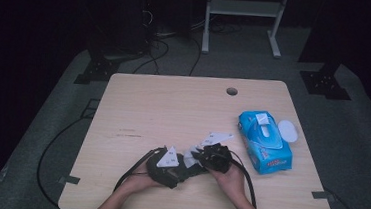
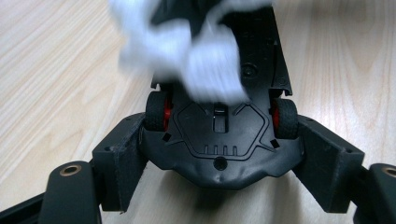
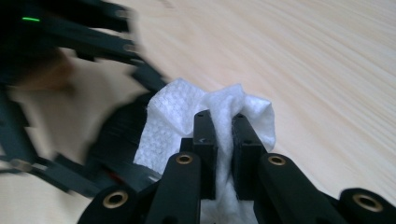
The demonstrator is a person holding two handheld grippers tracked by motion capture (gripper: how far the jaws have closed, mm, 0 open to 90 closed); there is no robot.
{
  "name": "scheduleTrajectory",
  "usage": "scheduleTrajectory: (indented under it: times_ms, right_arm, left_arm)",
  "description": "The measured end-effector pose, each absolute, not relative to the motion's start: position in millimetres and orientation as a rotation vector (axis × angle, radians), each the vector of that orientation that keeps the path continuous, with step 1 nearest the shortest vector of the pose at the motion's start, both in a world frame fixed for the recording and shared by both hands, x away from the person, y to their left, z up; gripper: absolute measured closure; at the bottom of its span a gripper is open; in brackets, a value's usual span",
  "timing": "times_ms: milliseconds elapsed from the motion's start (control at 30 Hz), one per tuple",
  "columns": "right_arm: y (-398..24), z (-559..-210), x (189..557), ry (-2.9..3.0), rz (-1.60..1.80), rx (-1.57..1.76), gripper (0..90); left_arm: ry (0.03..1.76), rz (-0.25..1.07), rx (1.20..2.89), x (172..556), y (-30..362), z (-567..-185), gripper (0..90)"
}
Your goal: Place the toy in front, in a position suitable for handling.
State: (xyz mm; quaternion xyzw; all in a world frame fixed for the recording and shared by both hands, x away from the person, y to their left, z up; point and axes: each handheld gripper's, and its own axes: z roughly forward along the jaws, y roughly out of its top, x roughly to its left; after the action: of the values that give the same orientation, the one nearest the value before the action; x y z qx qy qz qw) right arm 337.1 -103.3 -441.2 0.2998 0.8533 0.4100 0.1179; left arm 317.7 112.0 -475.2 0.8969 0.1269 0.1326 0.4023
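While the person's hands meet near the front edge of the wooden table (image 1: 138,111), the left gripper (image 2: 219,149) has its jaws clamped on either flank of an upturned black toy car (image 2: 219,140), red hubs showing inside its tyres. Just right of it, the right gripper (image 3: 223,140) pinches a crumpled white wipe (image 3: 173,116) between nearly closed jaws, pressing it against the car's underside. Further right, a blue wet-wipe pack (image 1: 265,141) lies flat, its lid flipped open.

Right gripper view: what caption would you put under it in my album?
The right tool pinches a white wipe against a black toy car on the wooden table.
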Motion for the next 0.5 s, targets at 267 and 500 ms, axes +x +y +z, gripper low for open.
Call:
scheduleTrajectory:
  times_ms: [267,500]
  right_arm:
    - [-109.7,-445.5,336.7,2.514,1.28,0.929,82.0]
    - [-123.8,-444.2,340.3,2.48,1.229,0.957,82.0]
  left_arm:
    - [0.319,0.337,2.28,318.3,111.7,-477.0,23.7]
    - [0.332,0.329,2.273,319.6,115.6,-477.0,23.7]
